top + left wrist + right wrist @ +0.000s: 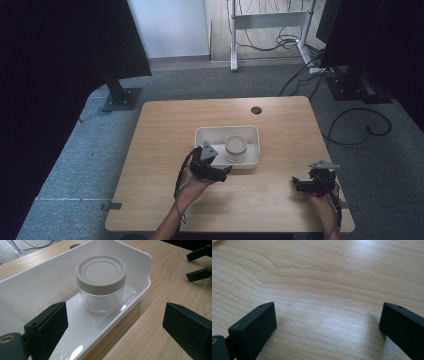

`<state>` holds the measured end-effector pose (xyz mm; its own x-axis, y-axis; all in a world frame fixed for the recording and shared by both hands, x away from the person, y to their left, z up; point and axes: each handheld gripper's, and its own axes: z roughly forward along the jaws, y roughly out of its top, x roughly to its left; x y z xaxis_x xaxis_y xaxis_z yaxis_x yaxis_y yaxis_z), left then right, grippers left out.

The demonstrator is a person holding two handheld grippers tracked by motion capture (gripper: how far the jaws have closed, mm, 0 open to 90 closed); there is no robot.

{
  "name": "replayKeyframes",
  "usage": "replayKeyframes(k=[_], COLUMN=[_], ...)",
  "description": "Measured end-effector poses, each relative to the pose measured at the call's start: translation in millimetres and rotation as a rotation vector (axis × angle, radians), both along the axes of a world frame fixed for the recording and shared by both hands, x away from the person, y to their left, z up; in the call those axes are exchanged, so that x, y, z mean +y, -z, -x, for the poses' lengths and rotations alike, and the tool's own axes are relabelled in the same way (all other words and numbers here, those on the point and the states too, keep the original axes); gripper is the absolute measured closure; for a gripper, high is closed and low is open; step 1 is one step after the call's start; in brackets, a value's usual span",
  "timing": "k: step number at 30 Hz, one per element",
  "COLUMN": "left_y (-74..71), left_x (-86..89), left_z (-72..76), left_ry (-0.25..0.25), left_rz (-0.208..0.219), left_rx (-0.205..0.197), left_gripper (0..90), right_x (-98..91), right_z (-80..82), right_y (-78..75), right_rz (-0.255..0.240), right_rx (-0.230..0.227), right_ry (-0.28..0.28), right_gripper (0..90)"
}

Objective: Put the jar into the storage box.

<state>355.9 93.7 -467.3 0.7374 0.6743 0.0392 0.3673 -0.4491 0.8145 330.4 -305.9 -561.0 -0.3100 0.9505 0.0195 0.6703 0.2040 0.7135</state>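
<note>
Pale wood table (165,200) on grey carpet, white tray (202,136) (mid-table) holding a lidded jar (235,146), left gripper (226,172) jaws spread at the tray's near rim, right gripper (295,183) jaws spread over bare wood near the table's right edge.

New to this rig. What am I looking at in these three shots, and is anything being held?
A person holds a handheld two-jaw gripper in each hand at a light wooden table. The high view looks down from above; the other two come from cameras riding on each gripper, looking along its black jaws. On the table sits a white rectangular plastic tray holding a clear jar with a beige screw lid. The left gripper is open at the tray's near edge, aimed at the jar. The right gripper is open over bare wood. Nothing is held.
</note>
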Motion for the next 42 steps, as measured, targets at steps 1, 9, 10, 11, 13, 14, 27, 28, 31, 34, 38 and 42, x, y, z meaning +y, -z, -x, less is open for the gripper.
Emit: replayKeyframes(k=[1, 9, 10, 11, 13, 14, 27, 28, 31, 34, 38, 42], left_y=[-0.1, 0.6, 1.1, 1.6, 2.9, 3.7, 25.4, 28.1, 36.2, 43.7, 55.5, 65.3], left_x=[1.0, 12.2, 13.8, 15.5, 19.0, 20.6, 40.7, 42.3, 47.1, 50.4, 54.2, 56.4], left_z=[0.7, 8.1, 8.9, 9.4, 10.8, 11.6, 25.2, 25.9, 27.5, 28.7, 30.3, 31.1], left_ry=[-0.001, -0.002, -0.004, -0.004, -0.008, -0.011, -0.002, -0.002, -0.004, -0.009, -0.012, -0.019], left_rz=[0.004, 0.010, 0.010, 0.011, 0.012, 0.015, 0.003, 0.003, 0.001, 0.004, -0.010, -0.025], left_rx=[-0.001, -0.009, -0.007, -0.006, -0.006, -0.008, -0.019, -0.018, -0.008, 0.004, 0.022, 0.042], left_gripper=[6.0, 6.0, 6.0, 6.0, 6.0, 6.0, 6.1, 6.1, 6.1, 6.2, 6.2, 6.3], right_x=[0.0, 0.1, 0.1, 0.1, 0.1, 0.1, 0.7, 0.7, 0.8, 1.0, 1.2, 1.2], right_z=[0.0, 0.0, 0.0, 0.0, 0.0, 0.0, 0.2, 0.2, 0.2, 0.3, 0.3, 0.4], right_y=[0.0, 0.0, 0.0, 0.0, 0.0, 0.0, 0.0, 0.0, 0.0, 0.0, 0.0, 0.0], right_rz=[0.000, 0.000, 0.000, 0.000, 0.000, 0.000, 0.000, 0.000, 0.000, 0.000, 0.000, 0.000], right_rx=[0.000, 0.000, -0.001, -0.001, 0.000, -0.001, -0.001, -0.001, 0.000, -0.001, -0.001, -0.001], right_ry=[0.000, 0.000, 0.000, 0.000, 0.001, 0.000, 0.001, 0.000, 0.001, 0.000, 0.000, 0.001], right_gripper=[0.8, 0.8, 0.8, 0.8, 0.8, 0.8, 0.9, 0.8, 0.8, 0.9, 0.8, 0.8])
